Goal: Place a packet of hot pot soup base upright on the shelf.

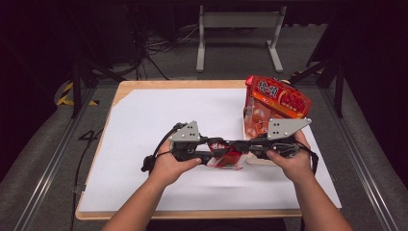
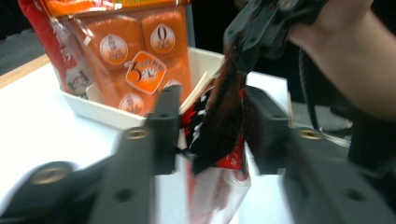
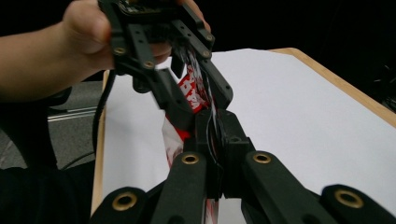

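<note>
A small red and white packet (image 1: 226, 159) hangs just above the white sheet between the two grippers, which point at each other. My right gripper (image 3: 215, 135) is shut, its jaws pinching a thin edge of the packet (image 3: 175, 140). In the left gripper view, my left gripper (image 2: 212, 126) straddles the packet (image 2: 219, 121) with its jaws partly apart, both inner faces against the crumpled film. In the high view the left gripper (image 1: 216, 153) is at the packet's left and the right gripper (image 1: 238, 147) at its right. A hand holds each gripper.
A white tray (image 2: 93, 109) stands at the right back of the table, holding tall orange and red snack bags (image 1: 276, 98). A white sheet (image 1: 159, 110) covers the wooden tabletop. Cables trail from both grippers. A grey metal stand (image 1: 238, 21) stands on the floor beyond.
</note>
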`<state>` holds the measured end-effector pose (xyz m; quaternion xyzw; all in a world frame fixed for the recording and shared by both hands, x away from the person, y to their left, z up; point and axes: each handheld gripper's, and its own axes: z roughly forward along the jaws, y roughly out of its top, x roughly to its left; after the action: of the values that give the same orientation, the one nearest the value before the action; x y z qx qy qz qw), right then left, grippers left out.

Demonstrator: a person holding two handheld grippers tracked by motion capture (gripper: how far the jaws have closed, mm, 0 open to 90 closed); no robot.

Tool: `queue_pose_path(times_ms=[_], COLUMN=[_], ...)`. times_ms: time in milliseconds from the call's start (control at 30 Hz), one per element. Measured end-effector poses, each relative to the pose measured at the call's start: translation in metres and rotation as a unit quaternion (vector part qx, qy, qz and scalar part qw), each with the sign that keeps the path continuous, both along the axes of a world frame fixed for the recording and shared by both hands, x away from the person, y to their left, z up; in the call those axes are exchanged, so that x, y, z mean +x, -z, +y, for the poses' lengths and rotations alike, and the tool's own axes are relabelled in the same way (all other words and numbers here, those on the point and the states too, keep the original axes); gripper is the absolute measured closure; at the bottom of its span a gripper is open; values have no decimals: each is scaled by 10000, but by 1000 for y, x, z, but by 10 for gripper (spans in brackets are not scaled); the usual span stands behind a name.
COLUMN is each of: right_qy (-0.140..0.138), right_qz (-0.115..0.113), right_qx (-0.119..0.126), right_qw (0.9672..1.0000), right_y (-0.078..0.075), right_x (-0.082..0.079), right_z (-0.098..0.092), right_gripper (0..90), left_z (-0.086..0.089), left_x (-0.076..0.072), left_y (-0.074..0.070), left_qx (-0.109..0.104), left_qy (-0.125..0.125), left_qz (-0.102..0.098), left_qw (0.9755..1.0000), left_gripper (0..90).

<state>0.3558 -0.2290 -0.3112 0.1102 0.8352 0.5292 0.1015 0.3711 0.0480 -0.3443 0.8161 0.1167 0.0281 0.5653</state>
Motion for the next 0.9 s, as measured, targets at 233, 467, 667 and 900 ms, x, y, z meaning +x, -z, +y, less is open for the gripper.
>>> queue_pose_path(times_ms=[233,467,667,900], right_qy=[155,791,1343,1951], right_qz=[-47,-63,-91,-105], right_qx=[69,198,258,292], right_qw=[9998,9967,9906,9803], right_y=[-3,-10,-16,-20], right_x=[-4,-11,-17,-21], right_z=[-5,-37,-68,-94], right_gripper=[787,589,562,530], left_z=[-3,-7,-17,-29], left_x=[1,12,25,38], left_y=[-4,-12,-21,-32], left_qx=[54,25,155,179], left_qy=[46,26,215,390], left_qz=[93,186,173,154], left_qw=[9999,9998,9995,9990], left_gripper=[847,870,873,875])
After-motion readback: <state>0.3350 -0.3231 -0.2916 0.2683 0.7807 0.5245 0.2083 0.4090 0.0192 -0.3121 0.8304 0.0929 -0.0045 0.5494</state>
